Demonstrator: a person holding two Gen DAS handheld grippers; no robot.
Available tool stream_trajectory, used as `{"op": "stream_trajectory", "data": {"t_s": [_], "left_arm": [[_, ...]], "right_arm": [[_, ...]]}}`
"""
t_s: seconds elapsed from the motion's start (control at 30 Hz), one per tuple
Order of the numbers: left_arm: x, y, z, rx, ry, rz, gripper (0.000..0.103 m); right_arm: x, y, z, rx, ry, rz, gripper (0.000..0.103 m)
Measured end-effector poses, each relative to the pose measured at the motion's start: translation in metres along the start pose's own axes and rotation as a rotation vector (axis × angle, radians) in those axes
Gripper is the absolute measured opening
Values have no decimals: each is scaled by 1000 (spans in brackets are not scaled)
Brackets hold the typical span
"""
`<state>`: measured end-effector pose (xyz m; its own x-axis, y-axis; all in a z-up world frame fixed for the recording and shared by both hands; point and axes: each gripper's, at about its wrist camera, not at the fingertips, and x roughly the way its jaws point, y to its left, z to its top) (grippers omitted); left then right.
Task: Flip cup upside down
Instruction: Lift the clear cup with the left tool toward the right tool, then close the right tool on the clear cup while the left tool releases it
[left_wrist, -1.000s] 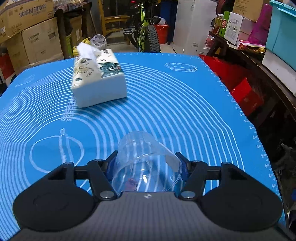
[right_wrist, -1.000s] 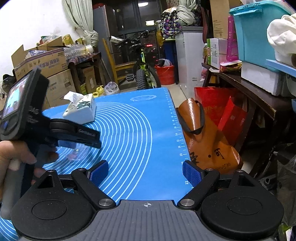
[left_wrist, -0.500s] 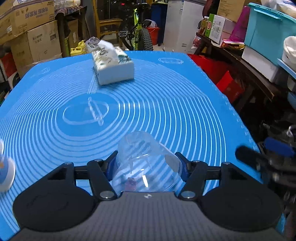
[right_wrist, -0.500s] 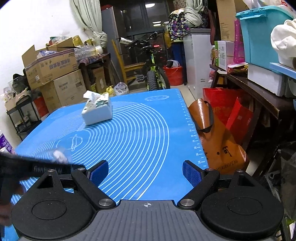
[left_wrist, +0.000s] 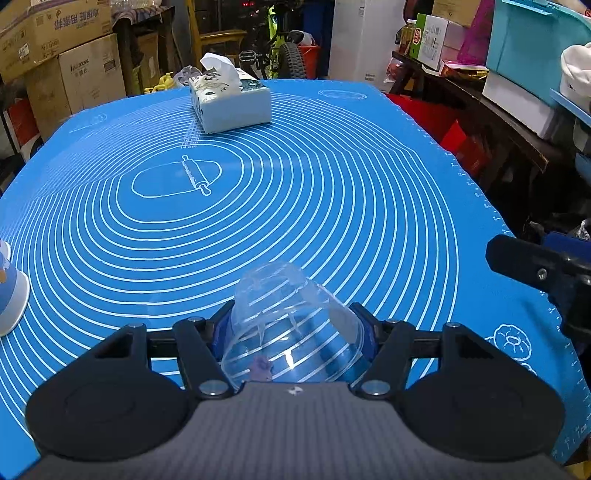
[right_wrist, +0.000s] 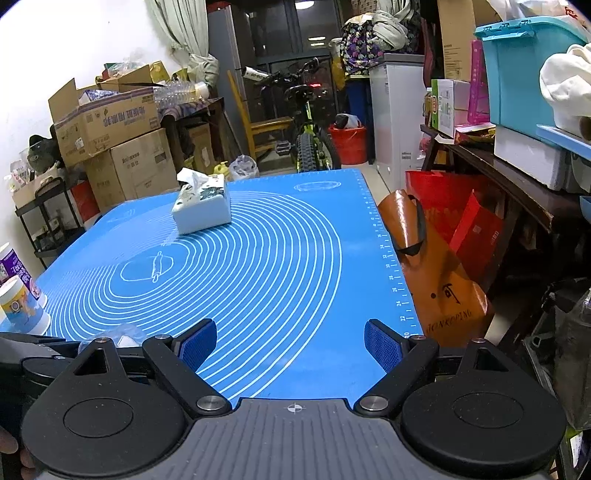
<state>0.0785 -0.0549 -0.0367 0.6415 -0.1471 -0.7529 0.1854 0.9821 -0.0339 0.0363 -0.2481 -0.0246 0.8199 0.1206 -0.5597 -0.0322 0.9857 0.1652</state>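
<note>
Left gripper (left_wrist: 295, 332) is clamped on the clear plastic cup (left_wrist: 291, 328), blue pads pinching its sides; right gripper (right_wrist: 291, 343) is spread wide with nothing in it, parked low over the mat's right side. Cup sits between my left fingers, near the front of the blue mat (left_wrist: 332, 192), narrow closed end pointing away from me, wide mouth toward the camera, so it reads as lying roughly on its side. Can't tell if it touches the mat. Judgement: flip is partway; I need to roll the wrist until the mouth faces down, then lower flat and release. Thin wall, so light squeeze only, or it buckles and pops out. Set the rim down level, both sides at once. Room: centre of the mat is bare, plenty of space ahead. Tissue box (left_wrist: 229, 103) is well apart at the far end. Paper cup (left_wrist: 11, 291) stands near the left edge. Right edge drops off toward the bags (right_wrist: 439, 280); stay inboard of it.
</note>
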Motion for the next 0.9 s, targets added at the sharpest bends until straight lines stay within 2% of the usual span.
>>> {"op": "stream_trajectory", "data": {"t_s": [0.03, 0.13, 0.2, 0.3, 0.37, 0.77, 0.9], "left_arm": [[0, 1, -1, -8, -1, -6, 68], [-1, 6, -1, -43, 7, -23, 88], [-2, 6, -1, -46, 0, -22, 95], [-5, 5, -1, -29, -3, 0, 97], [-8, 6, -2, -30, -6, 5, 103], [-53, 36, -5, -49, -92, -17, 103], [-68, 56, -5, -40, -152, 45, 103]], "right_arm": [[0, 1, 0, -1, 1, 0, 89], [-1, 1, 0, -3, 2, -1, 89], [-1, 1, 1, -4, 3, 0, 89], [-2, 3, 2, -10, 8, 1, 89], [-3, 4, 3, -15, 14, 7, 89], [-2, 42, 35, -138, 70, 99, 89], [5, 57, 43, -146, 114, 154, 90]]}}
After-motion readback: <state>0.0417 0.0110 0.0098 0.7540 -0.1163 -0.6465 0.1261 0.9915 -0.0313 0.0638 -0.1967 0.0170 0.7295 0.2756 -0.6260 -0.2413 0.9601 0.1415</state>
